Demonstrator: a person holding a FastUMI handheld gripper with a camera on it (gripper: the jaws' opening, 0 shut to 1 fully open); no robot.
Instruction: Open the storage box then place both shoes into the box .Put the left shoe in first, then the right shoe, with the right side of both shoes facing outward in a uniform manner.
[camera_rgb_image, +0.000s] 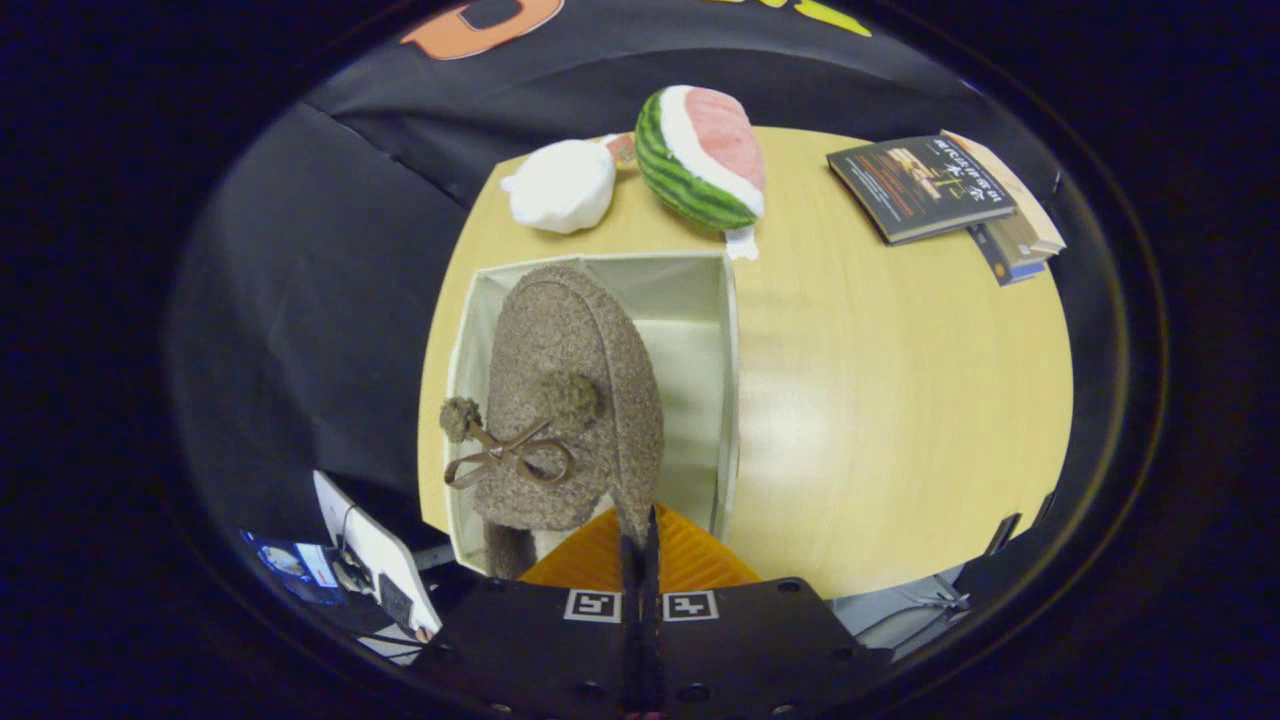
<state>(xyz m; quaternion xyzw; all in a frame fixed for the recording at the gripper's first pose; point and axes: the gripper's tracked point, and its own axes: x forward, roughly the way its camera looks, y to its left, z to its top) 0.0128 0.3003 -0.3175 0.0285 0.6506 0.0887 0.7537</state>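
Observation:
A fuzzy brown shoe (570, 390) with a bow and two pompoms hangs toe-forward over the open white storage box (728, 330). My gripper (638, 530) is shut on the shoe's rear edge, both fingers pressed together on the thin rim. The shoe covers the left half of the box's opening; the right half of the box's inside shows pale and bare. Whether another shoe lies in the box under it is hidden.
The box stands at the left end of a yellow wooden table (900, 400). Beyond it lie a plush watermelon slice (700, 155) and a white plush (562, 187). Stacked books (940, 190) sit at the far right. A device with cables (370, 560) is off the table's near left edge.

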